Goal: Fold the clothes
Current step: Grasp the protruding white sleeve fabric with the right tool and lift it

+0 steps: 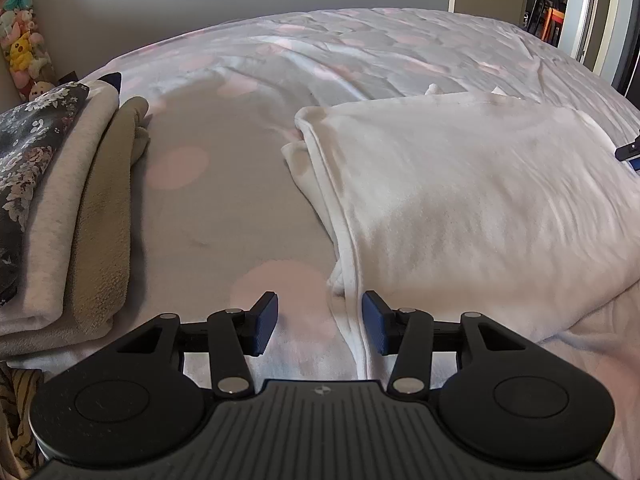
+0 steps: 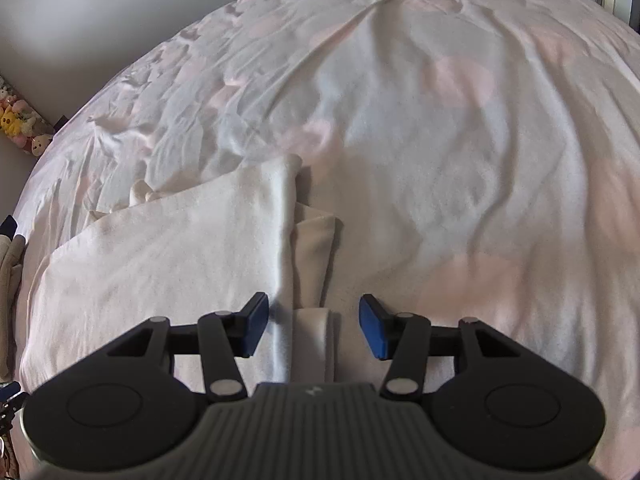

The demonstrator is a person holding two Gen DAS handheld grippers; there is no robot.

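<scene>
A white garment [image 1: 460, 192] lies partly folded on the bed; it also shows in the right wrist view [image 2: 168, 256]. My left gripper [image 1: 320, 322] is open, with the garment's left hemmed edge running between its blue pads near the bed surface. My right gripper [image 2: 314, 326] is open over the garment's right edge, where a folded sleeve [image 2: 316, 248] lies between its fingers. Neither gripper holds anything. The tip of the right gripper [image 1: 628, 156] shows at the left wrist view's right edge.
A stack of folded clothes [image 1: 68, 208], beige, grey and dark floral, sits on the bed's left side. The bedspread [image 2: 440, 128] is pale with pink dots and wrinkled. Plush toys [image 1: 20, 40] hang at the far left wall. A doorway [image 1: 560, 4] is at the far right.
</scene>
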